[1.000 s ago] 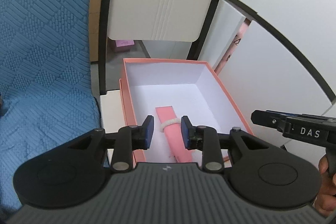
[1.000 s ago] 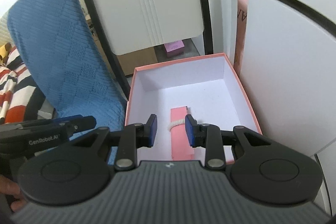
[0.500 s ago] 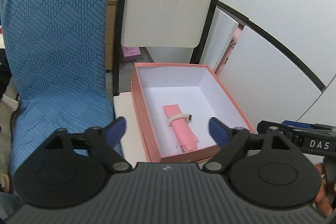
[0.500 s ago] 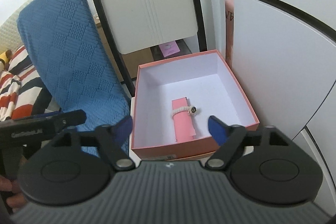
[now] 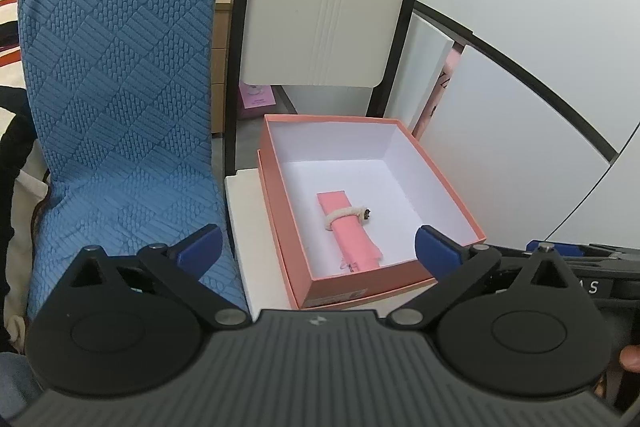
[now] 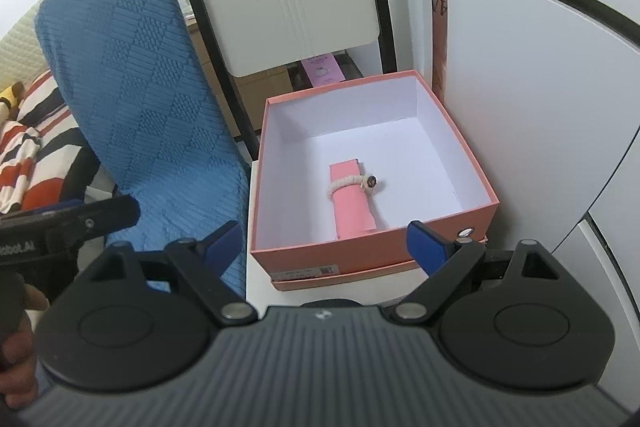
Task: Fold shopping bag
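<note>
Both hand-held grippers (image 5: 316, 243) (image 6: 322, 241) just opened wide — empty.

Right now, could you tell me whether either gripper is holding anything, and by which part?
Nothing is held: the left gripper and right gripper are open, clear of the rolled pink bag.

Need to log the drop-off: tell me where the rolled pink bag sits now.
In both wrist views the rolled pink bag lies on the white floor of the open pink box, near its middle.

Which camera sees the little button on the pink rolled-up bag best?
The right wrist view: the button faces the camera, round and clear, on the cord around the rolled bag. In the left wrist view it is only a small dark blob.
</note>
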`<state>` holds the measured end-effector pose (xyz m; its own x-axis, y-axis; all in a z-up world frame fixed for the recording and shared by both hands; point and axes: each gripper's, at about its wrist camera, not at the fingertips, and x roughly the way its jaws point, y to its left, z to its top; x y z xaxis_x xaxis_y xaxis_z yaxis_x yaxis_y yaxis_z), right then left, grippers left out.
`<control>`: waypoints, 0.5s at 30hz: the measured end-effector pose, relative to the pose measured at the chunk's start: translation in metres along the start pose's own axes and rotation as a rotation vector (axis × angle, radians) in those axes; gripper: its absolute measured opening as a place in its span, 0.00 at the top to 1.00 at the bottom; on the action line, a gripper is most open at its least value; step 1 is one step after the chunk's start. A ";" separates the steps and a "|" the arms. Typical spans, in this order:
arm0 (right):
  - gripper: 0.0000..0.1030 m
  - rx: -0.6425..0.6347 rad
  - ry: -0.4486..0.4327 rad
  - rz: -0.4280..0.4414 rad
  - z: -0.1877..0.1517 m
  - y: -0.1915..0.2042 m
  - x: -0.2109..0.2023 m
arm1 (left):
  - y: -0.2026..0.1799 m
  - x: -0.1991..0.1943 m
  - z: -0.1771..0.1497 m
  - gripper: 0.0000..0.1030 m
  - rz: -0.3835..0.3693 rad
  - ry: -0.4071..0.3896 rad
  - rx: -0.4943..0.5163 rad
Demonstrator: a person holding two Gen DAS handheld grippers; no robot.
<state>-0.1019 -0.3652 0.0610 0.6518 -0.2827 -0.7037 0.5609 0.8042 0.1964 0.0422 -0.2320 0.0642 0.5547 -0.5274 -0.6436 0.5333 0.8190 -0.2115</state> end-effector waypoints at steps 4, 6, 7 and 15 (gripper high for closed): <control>0.12 0.010 -0.001 -0.001 0.000 -0.001 -0.001 | -0.002 0.000 -0.002 0.00 -0.007 0.003 0.000; 0.12 0.009 -0.001 0.000 -0.001 -0.001 -0.002 | -0.002 -0.001 -0.002 0.00 -0.007 0.003 -0.002; 0.12 0.007 0.000 -0.001 -0.001 0.000 -0.002 | -0.002 -0.001 -0.002 0.00 -0.006 0.004 -0.005; 0.12 0.008 0.007 -0.008 0.000 -0.001 0.001 | 0.001 -0.003 -0.003 0.00 -0.012 0.004 -0.011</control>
<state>-0.1017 -0.3659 0.0599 0.6434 -0.2854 -0.7104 0.5701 0.7979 0.1958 0.0393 -0.2292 0.0633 0.5459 -0.5360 -0.6440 0.5328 0.8152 -0.2269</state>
